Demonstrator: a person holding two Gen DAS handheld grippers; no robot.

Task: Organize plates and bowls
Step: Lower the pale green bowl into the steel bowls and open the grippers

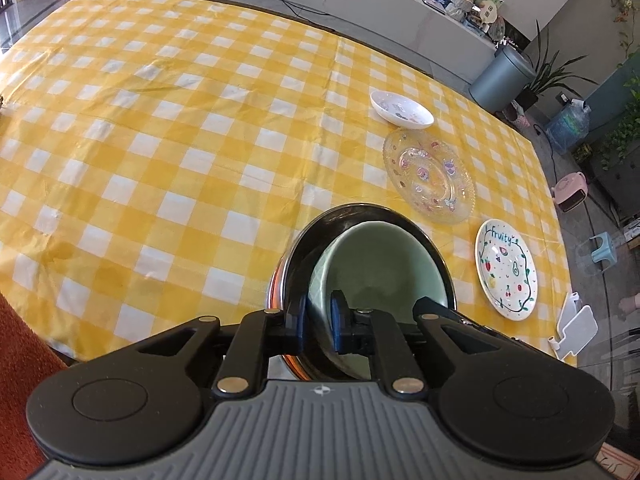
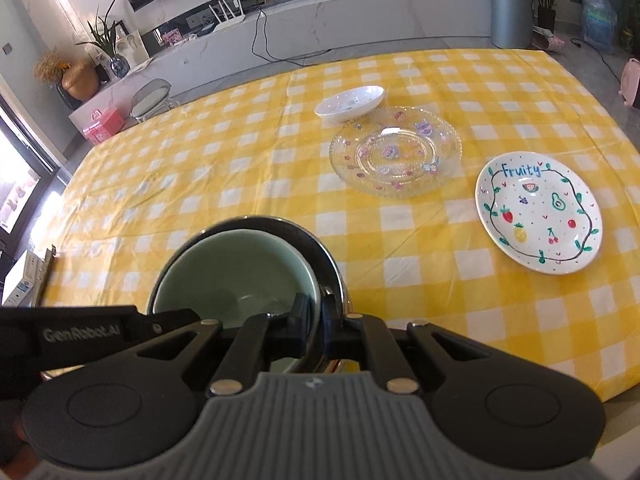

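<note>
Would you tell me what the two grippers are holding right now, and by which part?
Both grip the nested bowls at the rim: the left gripper and the right gripper each pinch the green bowl and steel bowl walls on opposite sides.

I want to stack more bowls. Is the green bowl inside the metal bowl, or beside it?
Inside. The green bowl is ringed by the metal bowl's rim in both views.

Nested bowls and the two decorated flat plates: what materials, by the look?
Dark outer bowl: probably polished metal, with a mirror-like rim. Pale green inner bowl: likely glazed ceramic, smooth with a soft sheen. Clear patterned plate: glass or clear plastic, since the checks show through. White "Fruity" plate: opaque and glossy, probably painted ceramic.
</note>
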